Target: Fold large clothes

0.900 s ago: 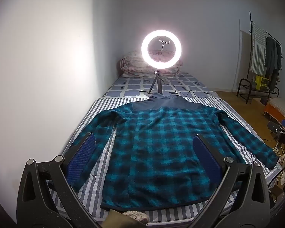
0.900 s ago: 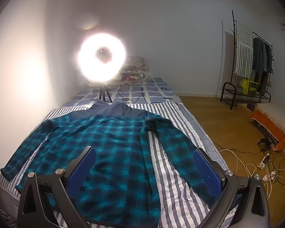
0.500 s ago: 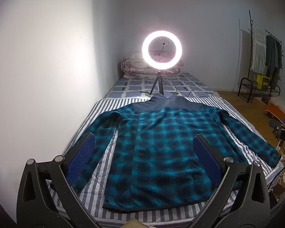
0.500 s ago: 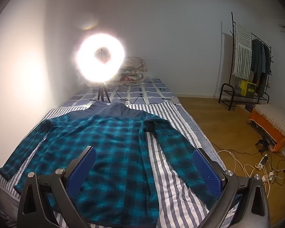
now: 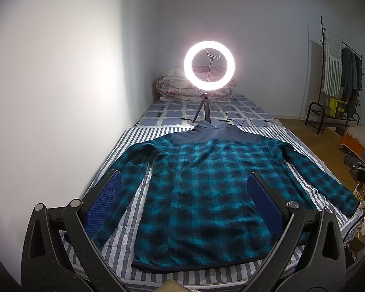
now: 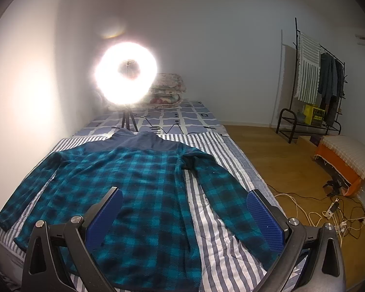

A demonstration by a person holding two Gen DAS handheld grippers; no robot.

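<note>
Teal plaid jacket (image 5: 206,194) lies flat on the striped bed cover (image 5: 138,136), collar toward the far end, hem near the near edge, both sleeves spread toward the side edges. Left gripper (image 5: 185,206) above the hem: fingers spread wide, holding nothing. Right gripper (image 6: 185,216) above the right sleeve side: fingers likewise spread, empty. Ring light (image 5: 209,64) stands just beyond the collar.
</note>
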